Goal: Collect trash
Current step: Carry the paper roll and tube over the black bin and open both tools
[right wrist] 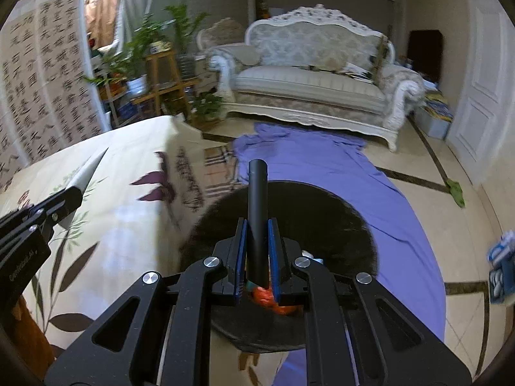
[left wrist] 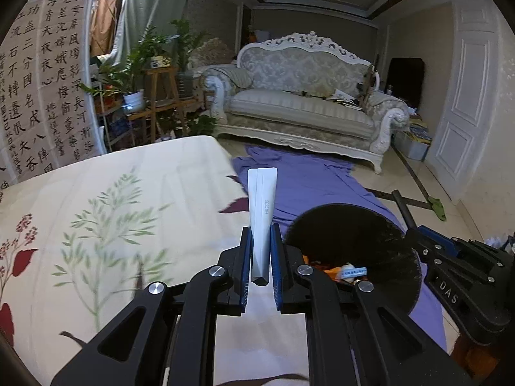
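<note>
The left gripper [left wrist: 261, 251] is clamped on a flattened white tube [left wrist: 262, 212], its blue pads [left wrist: 246, 257] pressed against the tube's two sides. The tube's long axis runs straight along the fingers, crimped flat end pointing forward and slightly up, over the near edge of the floral tablecloth [left wrist: 112, 209].

Just to its right, the right gripper [right wrist: 257, 251] is closed around a black cylindrical handle [right wrist: 257, 212], which also lies along the fingers and points forward. Under and around that handle spreads a round black brush head [right wrist: 289, 212], a wide fan of bristles. Collected trash [right wrist: 267, 297], orange scraps, sits against the bristles just below the right gripper; the left view shows it too, with a small white and blue piece [left wrist: 352, 271] among the orange.

The brush overlaps the table edge and hangs partly above a purple cloth [right wrist: 370, 193] spread over the tiled floor [right wrist: 450, 218]. The two grippers are near each other, the brush head filling the room between them on the right side.

Further out, the table's far edge drops off to open floor, with a green rag [right wrist: 455, 191] lying on the tiles to the right. Beyond stand a white carved sofa [left wrist: 305, 96], potted plants [left wrist: 138, 74] on wooden stands, and a calligraphy hanging [left wrist: 42, 80] on the left wall.
</note>
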`<state>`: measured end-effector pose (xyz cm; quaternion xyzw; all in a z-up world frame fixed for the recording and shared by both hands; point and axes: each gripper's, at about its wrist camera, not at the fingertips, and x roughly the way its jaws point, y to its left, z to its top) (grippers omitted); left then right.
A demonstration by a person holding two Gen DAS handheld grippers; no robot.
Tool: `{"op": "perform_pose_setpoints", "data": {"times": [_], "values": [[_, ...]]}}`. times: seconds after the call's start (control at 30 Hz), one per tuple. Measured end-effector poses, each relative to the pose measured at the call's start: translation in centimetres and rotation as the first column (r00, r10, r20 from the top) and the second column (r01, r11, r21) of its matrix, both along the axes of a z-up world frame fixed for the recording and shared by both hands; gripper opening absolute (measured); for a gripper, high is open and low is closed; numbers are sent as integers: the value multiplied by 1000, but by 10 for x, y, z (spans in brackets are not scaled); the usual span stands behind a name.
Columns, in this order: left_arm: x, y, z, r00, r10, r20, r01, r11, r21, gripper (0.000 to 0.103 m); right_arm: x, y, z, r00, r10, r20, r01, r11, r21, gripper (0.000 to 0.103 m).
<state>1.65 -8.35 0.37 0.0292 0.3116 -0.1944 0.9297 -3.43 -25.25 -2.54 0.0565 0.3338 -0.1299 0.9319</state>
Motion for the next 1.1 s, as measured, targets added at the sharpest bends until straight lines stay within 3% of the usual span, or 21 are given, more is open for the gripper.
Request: {"op": "perform_pose_setpoints", "data": {"times": [0.5,0.87,1.0,1.1], "values": [[14,-70,-23,999,-51,17,50,997,57,13,7,-44,-20,998,-56,14,56,998,-31,13],[24,-95,-31,997,-71,-7,71,992,105,13,24,-59,-33,997,-82,-6,82,996,-28,13],[27,-99,-35,997,-70,-22,72,989,126,19,29,-62,-36,995,-95,-8,95,995,-23,16],[31,-98,-38,997,-65,-41,69,989,130,39,30,-64,-37,994,-110,-10,110,994,-29,26]]}}
